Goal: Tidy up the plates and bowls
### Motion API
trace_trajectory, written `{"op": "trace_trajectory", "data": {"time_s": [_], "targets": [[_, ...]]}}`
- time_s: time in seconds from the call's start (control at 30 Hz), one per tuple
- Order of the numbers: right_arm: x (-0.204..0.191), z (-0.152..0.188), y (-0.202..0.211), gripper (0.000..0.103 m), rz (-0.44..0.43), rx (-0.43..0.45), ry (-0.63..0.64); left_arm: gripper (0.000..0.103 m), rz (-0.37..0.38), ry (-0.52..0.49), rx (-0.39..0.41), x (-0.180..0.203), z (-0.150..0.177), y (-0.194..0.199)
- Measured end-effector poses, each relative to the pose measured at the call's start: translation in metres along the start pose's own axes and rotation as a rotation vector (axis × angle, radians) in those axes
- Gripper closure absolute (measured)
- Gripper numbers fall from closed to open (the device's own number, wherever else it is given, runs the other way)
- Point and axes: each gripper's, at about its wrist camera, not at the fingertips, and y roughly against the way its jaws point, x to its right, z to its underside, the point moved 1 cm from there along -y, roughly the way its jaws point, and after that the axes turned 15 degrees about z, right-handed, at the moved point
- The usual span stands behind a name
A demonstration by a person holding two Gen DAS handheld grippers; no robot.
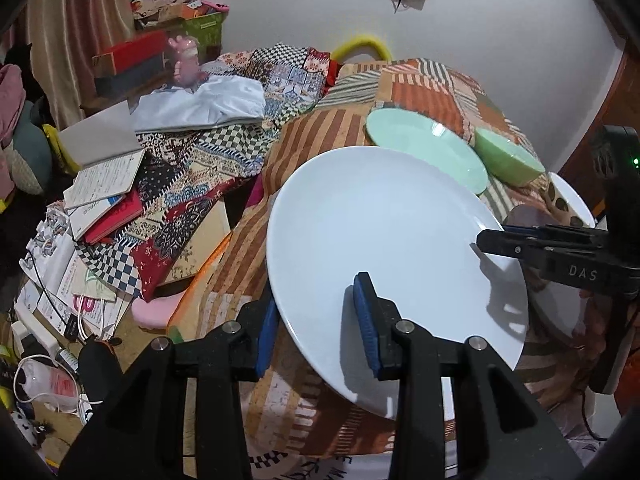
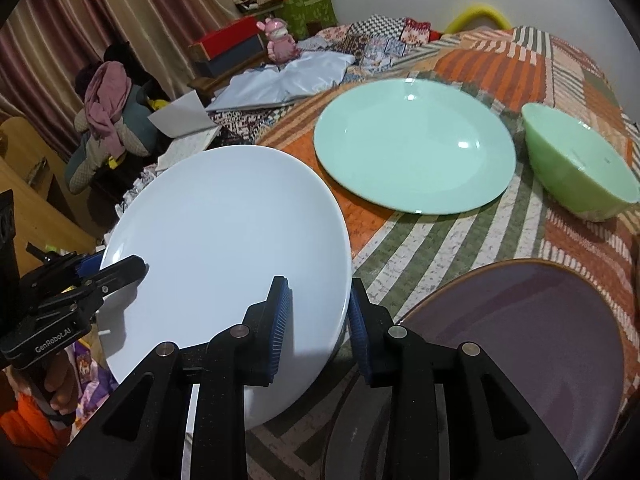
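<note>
Round glossy white plate [image 1: 384, 240] held tilted over patchwork cloth [image 2: 460, 240], rim pinched by left hand-held gripper [image 1: 316, 320] and right hand-held gripper [image 2: 318, 316]; ribbed blue pads [image 2: 280, 312].

Patchwork cloth [image 2: 480, 60] covering the surface; pink figurine [image 2: 280, 40] beside red box [image 2: 224, 42]; open books [image 1: 104, 184]; yellow ring [image 1: 362, 46].

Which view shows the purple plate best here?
The right wrist view: the purple plate fills the lower right, its brown rim and surface clear beside the right tongs. The left wrist view shows at most a sliver of it behind the white plate.
</note>
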Motion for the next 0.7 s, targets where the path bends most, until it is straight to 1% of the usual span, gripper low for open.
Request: {"op": "trace_trajectory", "data": {"time_s": [0.1,0.37,0.7], "targets": [[0.006,-0.001,0.007,0.074,-0.005,0.014,-0.021,0.068,0.009,0.0,0.006,0.004,-0.004,0.001],[0.017,0.0,0.024,0.074,0.018,0.056,-0.049,0.068,0.044,-0.017,0.033,0.024,-0.014,0.004],[0.042,0.011,0.044,0.074,0.044,0.094,-0.094,0.068,0.093,-0.045,0.049,0.053,-0.025,-0.001]]}}
